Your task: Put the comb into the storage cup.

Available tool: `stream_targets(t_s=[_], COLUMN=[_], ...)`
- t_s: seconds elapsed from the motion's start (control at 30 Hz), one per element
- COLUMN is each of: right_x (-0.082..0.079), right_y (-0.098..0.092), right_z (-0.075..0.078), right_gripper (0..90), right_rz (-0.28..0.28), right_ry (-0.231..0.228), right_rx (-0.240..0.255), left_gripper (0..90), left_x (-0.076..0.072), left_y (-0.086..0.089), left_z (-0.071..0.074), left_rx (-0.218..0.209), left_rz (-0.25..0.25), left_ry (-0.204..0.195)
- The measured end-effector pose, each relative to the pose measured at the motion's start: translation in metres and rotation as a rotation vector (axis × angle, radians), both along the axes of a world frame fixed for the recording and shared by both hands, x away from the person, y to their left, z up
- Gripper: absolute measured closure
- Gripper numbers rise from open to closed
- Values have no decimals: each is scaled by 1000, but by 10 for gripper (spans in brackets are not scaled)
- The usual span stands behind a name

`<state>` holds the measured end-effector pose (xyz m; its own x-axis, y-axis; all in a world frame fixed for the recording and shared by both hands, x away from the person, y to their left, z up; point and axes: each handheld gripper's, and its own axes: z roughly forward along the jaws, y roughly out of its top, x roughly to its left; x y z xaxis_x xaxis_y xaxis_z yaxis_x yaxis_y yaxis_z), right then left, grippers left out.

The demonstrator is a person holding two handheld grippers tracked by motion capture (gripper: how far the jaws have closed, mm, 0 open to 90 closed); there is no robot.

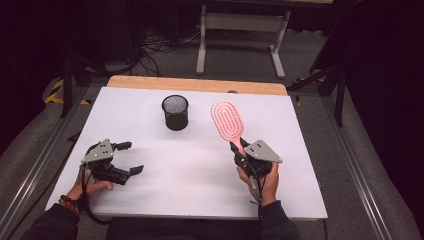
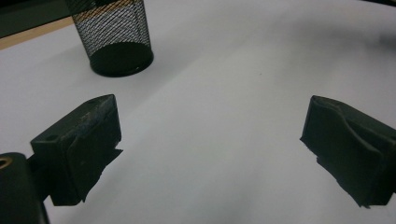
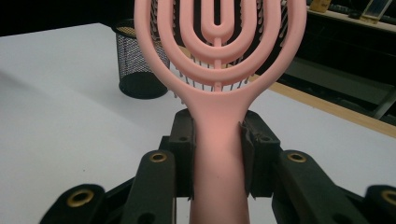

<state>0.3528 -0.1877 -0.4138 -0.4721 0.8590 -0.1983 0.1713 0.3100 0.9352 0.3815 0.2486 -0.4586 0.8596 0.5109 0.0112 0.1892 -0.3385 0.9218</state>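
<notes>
So the right claw (image 1: 239, 151) has a pink hairbrush (image 1: 227, 120) pinched by the handle, both jaws pressed flat against the sides of it just below where the handle flares into the head. The brush sticks out away from the person, with its head up off the white counter (image 1: 150, 107) and sitting just to the right of the black mesh cup (image 1: 175, 112). From the right claw's own camera you can see the looped, open-slot head with the bristles poking out the far side.

The left claw (image 1: 127, 157) is spread wide with nothing in it, hanging low over the counter, well to the near left of the cup.

My guess on handling: the brush looks like light, stiff moulded plastic, so weight shouldn't be a problem. The handle is smooth and rounded though, so I'd bet it could twist or slide in the jaws if it gets knocked. The handle is the sensible place to hold it. The vented head is all thin loops and bristles, not much to squeeze there. The cup looks light too and could easily tip if the brush bumps its rim.

No brand, label or writing that I can read on anything.
</notes>
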Motion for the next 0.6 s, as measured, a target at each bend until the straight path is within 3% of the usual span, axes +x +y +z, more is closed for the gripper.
stream_targets(t_s=[0.13, 0.2, 0.33, 0.47, 0.6], right_x=[-2, -3, -5, -7, -11], right_y=[7, 11, 18, 30, 41], right_z=[-1, -1, -3, -7, -11], right_gripper=[689, 689, 689, 689, 689], right_rz=[13, 14, 25, 50, 80], right_ry=[-22, -32, -42, -43, -49], right_rx=[-6, -11, -21, -46, -63], left_gripper=[59, 59, 65, 77, 75], left_x=[3, 7, 9, 4, 2], left_y=[-5, -12, -21, -42, -61], left_z=[7, 15, 21, 32, 37], left_rx=[-35, -79, -95, -106, -137], left_rz=[-17, -39, -46, -41, -80], left_ry=[3, 9, 1, -64, -49])
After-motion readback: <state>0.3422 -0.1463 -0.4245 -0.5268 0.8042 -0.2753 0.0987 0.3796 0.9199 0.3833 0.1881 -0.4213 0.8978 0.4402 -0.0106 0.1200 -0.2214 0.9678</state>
